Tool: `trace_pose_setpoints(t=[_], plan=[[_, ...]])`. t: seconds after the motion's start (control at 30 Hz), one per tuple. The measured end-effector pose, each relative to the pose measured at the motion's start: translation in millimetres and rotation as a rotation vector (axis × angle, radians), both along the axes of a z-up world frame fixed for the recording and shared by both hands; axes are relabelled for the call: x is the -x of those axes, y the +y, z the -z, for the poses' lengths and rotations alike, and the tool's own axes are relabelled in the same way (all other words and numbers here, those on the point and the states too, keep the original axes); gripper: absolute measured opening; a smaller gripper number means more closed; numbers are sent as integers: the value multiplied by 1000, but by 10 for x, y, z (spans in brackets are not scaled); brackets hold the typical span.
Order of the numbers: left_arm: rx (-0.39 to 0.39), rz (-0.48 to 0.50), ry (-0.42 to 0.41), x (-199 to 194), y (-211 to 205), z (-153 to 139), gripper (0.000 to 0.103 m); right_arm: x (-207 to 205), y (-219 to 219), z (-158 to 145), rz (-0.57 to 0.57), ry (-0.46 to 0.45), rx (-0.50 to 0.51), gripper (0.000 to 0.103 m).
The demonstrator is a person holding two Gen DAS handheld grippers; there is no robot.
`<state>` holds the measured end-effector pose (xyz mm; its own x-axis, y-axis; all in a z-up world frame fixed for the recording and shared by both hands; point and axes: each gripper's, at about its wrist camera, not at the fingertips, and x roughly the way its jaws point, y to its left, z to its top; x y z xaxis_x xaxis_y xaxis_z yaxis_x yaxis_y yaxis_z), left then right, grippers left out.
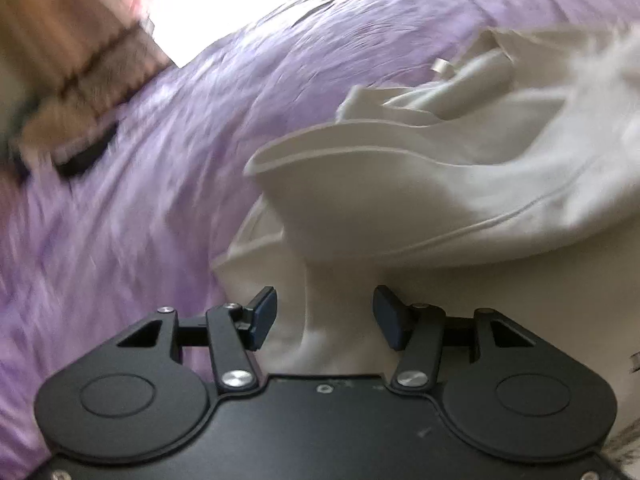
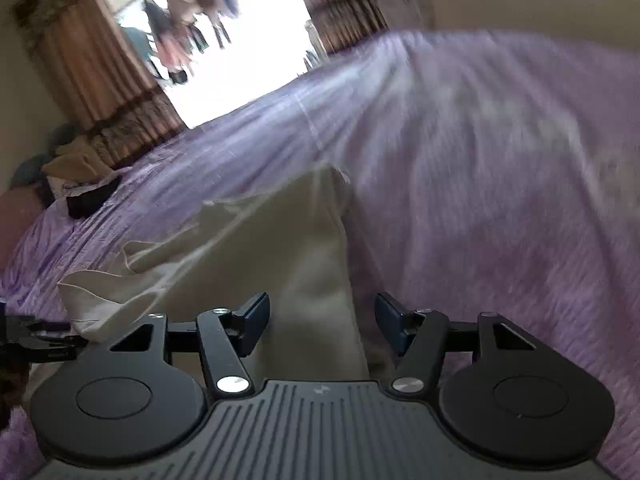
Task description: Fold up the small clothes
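Observation:
A small white garment (image 1: 460, 184) lies crumpled on a purple bedsheet (image 1: 140, 220). My left gripper (image 1: 325, 320) is open, and a ridge of the white cloth runs between its fingers without being pinched. In the right wrist view the same garment (image 2: 260, 248) lies ahead and to the left. My right gripper (image 2: 322, 322) is open, with a narrow end of the white cloth lying between its fingers. Both views are blurred by motion.
A pile of other clothes (image 2: 76, 176) sits at the far left of the bed. Brown curtains (image 2: 92, 64) frame a bright window (image 2: 256, 64) beyond the bed. A dark item (image 1: 86, 152) lies on the sheet at the left. The left gripper's edge (image 2: 36, 340) shows at the left.

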<state>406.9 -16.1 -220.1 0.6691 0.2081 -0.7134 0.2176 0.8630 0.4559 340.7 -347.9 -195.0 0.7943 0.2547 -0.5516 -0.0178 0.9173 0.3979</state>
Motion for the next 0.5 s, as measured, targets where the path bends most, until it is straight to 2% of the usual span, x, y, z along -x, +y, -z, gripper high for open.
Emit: trace_pose_setpoints(t=[0.03, 0.07, 0.1, 0.13, 0.27, 0.4, 0.43, 0.5], plan=[[-11, -7, 10, -13, -26, -7, 41, -3, 35, -30, -9, -8, 38, 72], [25, -28, 33, -33, -23, -36, 22, -13, 62, -47, -17, -8, 65, 72], [103, -49, 71, -66, 8, -72, 0, -13, 77, -64, -18, -8, 75, 72], [160, -86, 82, -100, 36, -100, 0, -14, 65, -74, -13, -11, 59, 72], [142, -190, -30, -62, 83, -246, 0, -15, 4, -47, -30, 8, -63, 72], [221, -358, -212, 208, 408, -839, 0, -12, 76, -73, -43, -17, -7, 72], [243, -388, -225, 245, 498, -930, 0, -14, 102, -85, -45, -23, 9, 72], [331, -388, -184, 284, 631, -1009, 0, -16, 125, -105, -47, -25, 26, 72]])
